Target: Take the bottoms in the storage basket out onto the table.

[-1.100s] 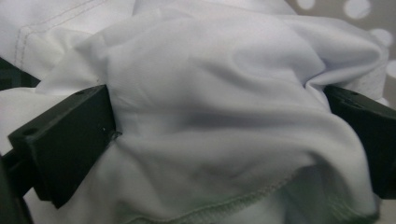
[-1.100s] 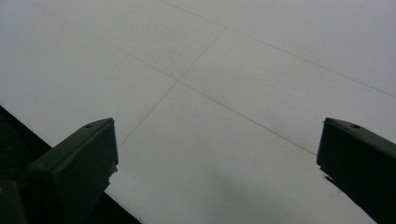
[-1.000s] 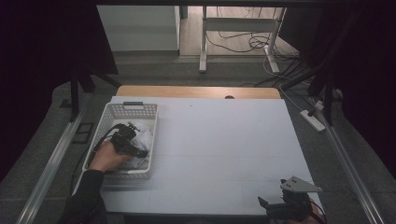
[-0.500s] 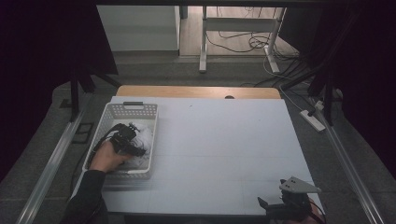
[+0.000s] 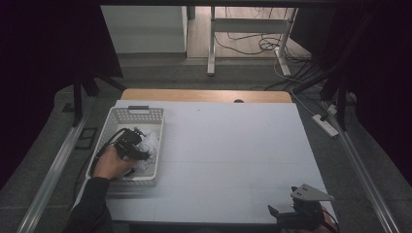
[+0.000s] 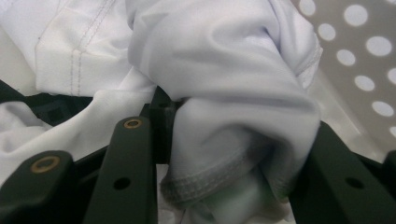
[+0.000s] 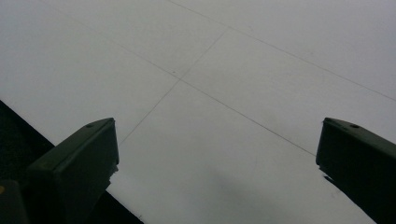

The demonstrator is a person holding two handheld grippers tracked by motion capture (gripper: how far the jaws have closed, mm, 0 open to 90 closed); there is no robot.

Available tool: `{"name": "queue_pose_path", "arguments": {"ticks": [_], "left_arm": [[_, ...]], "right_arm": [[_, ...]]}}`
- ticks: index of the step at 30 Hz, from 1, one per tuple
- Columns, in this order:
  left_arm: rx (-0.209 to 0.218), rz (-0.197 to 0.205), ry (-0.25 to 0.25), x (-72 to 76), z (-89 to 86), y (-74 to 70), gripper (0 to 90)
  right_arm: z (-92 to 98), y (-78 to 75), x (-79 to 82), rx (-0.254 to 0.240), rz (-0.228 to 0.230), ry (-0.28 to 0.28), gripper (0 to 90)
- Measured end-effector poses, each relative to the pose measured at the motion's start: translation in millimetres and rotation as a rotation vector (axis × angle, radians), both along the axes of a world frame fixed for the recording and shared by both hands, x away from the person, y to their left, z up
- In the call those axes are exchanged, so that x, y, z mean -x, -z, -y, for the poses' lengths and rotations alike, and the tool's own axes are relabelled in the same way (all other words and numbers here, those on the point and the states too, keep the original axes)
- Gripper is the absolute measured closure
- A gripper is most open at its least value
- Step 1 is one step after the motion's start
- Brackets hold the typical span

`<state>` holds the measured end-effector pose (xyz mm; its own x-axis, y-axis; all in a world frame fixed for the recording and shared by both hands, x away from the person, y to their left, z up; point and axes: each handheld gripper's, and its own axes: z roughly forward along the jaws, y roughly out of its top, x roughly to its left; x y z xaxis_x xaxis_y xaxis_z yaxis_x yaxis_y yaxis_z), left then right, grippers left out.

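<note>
- The white cloth (image 6: 224, 93) lies bunched inside the white basket (image 5: 116, 116), which stands on the left part of the table (image 5: 233, 145). In the left gripper view its stitched hems and folds crowd the frame, with the basket's perforated wall just behind.
- The left gripper (image 5: 130, 144) is down in the basket, and its two black jaws stand on either side of a thick fold of the cloth. The fold fills the gap between them and looks pinched, so the claw reads as clenched on the cloth.
- The person's left hand (image 5: 111, 164) holds that gripper from the near end of the basket, the dark sleeve coming in from the bottom edge of the high view.
- The step in hand appears to be the grasp itself: the cloth is gripped but not yet lifted, since it rests among its own folds in the basket.
- The next move likely calls for a straight lift up and clear of the basket's rim, high enough that trailing cloth does not snag the wall or drag the basket along.
- The right gripper (image 5: 300, 212) waits at the near right corner of the table, well apart from the basket. Its jaws stand wide apart over bare tabletop (image 7: 224, 93), released and holding nothing.
</note>
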<state>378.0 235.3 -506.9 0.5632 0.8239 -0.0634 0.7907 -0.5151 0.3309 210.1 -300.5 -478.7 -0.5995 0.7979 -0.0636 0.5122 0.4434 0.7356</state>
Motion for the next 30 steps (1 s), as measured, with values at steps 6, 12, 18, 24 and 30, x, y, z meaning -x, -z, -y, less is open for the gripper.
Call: {"name": "queue_pose_path", "arguments": {"ticks": [6, 12, 18, 24, 30], "left_arm": [[0.021, -0.022, -0.043, -3.5, -1.2, -3.5, 60.3], [0.048, 0.042, -0.059, -0.9, -7.6, -16.0, 61.0], [0.106, 0.105, -0.090, 5.0, -18.5, -30.7, 60.9], [0.172, 0.153, -0.110, 11.8, -27.5, -46.8, 60.8], [0.181, 0.199, -0.105, 18.3, -26.8, -61.6, 60.7]], "right_arm": [[0.1, 0.0, 0.0, -0.001, 0.000, -0.001, 0.0], [0.1, -0.1, -0.1, -0.003, -0.001, -0.002, 0.0], [-0.1, -0.1, 0.1, -0.001, 0.001, -0.003, 0.0], [-0.4, 0.0, 0.3, -0.001, 0.002, -0.006, 0.0], [-0.6, 0.0, 0.4, 0.001, 0.002, -0.007, 0.0]]}}
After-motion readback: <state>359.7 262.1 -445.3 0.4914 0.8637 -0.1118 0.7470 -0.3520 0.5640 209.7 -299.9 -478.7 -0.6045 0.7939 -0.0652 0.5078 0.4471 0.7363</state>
